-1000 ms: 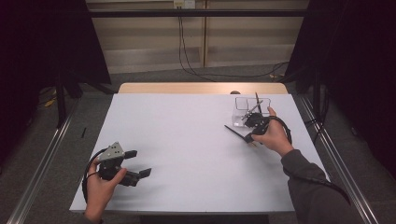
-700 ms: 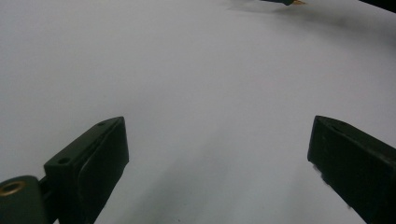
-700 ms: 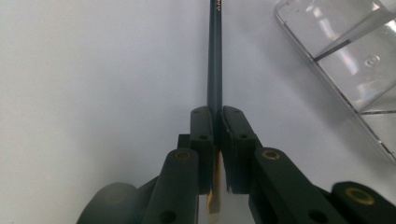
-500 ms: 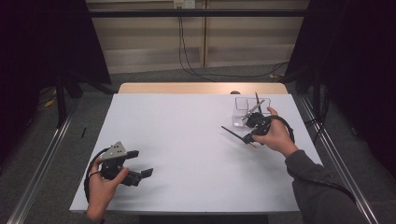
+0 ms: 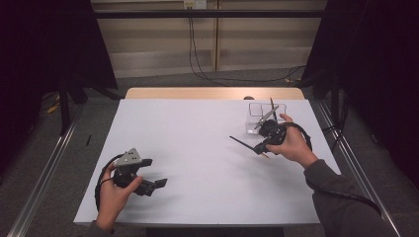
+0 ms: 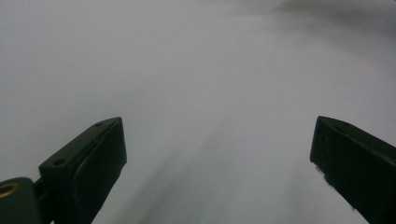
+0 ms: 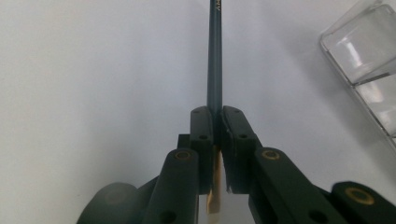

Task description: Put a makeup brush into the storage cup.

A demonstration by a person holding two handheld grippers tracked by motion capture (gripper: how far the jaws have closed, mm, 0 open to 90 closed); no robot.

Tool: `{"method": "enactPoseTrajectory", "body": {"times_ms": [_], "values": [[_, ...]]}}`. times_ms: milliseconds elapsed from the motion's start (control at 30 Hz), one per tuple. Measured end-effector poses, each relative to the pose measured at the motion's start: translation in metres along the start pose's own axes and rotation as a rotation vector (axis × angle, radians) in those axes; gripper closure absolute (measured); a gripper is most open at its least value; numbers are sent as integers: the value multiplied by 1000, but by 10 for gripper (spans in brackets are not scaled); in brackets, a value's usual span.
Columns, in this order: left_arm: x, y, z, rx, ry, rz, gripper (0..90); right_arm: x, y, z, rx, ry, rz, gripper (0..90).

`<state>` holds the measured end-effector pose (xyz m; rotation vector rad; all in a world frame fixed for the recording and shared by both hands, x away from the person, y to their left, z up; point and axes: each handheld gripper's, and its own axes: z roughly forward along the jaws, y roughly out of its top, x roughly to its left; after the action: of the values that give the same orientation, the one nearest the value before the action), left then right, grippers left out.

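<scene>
On the right half of the white desk (image 5: 197, 148), the right tool (image 5: 260, 146) is clamped on a dark pencil (image 5: 243, 143), its two jaws pressed together around the shaft. In the right gripper view the pencil (image 7: 215, 56) runs straight out ahead of the right tool (image 7: 217, 114), between the closed jaws, and its pale wooden end shows behind them near the bottom of the picture. From above, the pencil is held clear of the desk surface, its long dark part pointing toward the middle of the desk and to the left. Just beyond the right hand (image 5: 291, 145), near the far right corner of the desk, stands a clear plastic box (image 5: 257, 112) with compartments, and two more thin sticks lean inside it; the same box (image 7: 369, 65) shows at the right edge of the right gripper view. The left tool (image 5: 150, 183) sits low over the near left part of the desk in the left hand (image 5: 116, 190), its jaws standing wide apart with nothing between them, as the left gripper view (image 6: 219, 154) confirms.
</scene>
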<state>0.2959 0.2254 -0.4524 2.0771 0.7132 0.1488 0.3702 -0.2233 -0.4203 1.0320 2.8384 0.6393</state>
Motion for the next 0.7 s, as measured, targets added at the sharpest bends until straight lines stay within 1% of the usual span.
{"method": "enactPoseTrajectory", "body": {"times_ms": [33, 67, 200, 267, 300, 333, 367, 400, 433, 467, 567, 600, 633, 667, 700], "values": [[0, 2, 1, 4, 2, 7, 28, 1, 0, -1, -3, 0, -2, 844], [0, 3, 1, 3, -4, 3, 27, 3, 0, -1, -7, 7, 6, 844], [0, 7, 3, 11, -6, 12, 22, 7, 1, -4, -15, 15, -18, 844], [0, 10, 5, 21, -6, 4, 20, 10, 2, -5, -12, 19, -20, 844], [0, 11, 5, 22, -1, 7, 19, 11, 2, -5, -16, 21, -28, 844], [0, 12, 6, 27, -7, 5, 19, 13, 3, -6, -14, 25, -35, 844], [0, 13, 6, 33, -1, 6, 18, 14, 3, -7, -14, 30, -41, 844], [1, 14, 7, 29, -10, 3, 17, 15, 4, -8, -15, 30, -47, 844], [1, 15, 7, 40, -8, 7, 17, 16, 5, -8, -12, 28, -52, 844], [0, 16, 8, 37, -11, 5, 17, 18, 5, -9, -12, 30, -56, 844], [0, 20, 9, 53, -11, 10, 16, 22, 7, -10, -10, 36, -75, 844], [0, 21, 10, 56, -10, 12, 16, 23, 7, -11, -11, 36, -74, 844], [0, 22, 11, 55, -10, 14, 15, 24, 7, -11, -15, 37, -92, 843], [-1, 22, 11, 59, -14, 12, 15, 25, 7, -12, -14, 38, -86, 844], [-1, 24, 12, 67, -18, 18, 15, 26, 8, -12, -14, 43, -95, 844]]}}
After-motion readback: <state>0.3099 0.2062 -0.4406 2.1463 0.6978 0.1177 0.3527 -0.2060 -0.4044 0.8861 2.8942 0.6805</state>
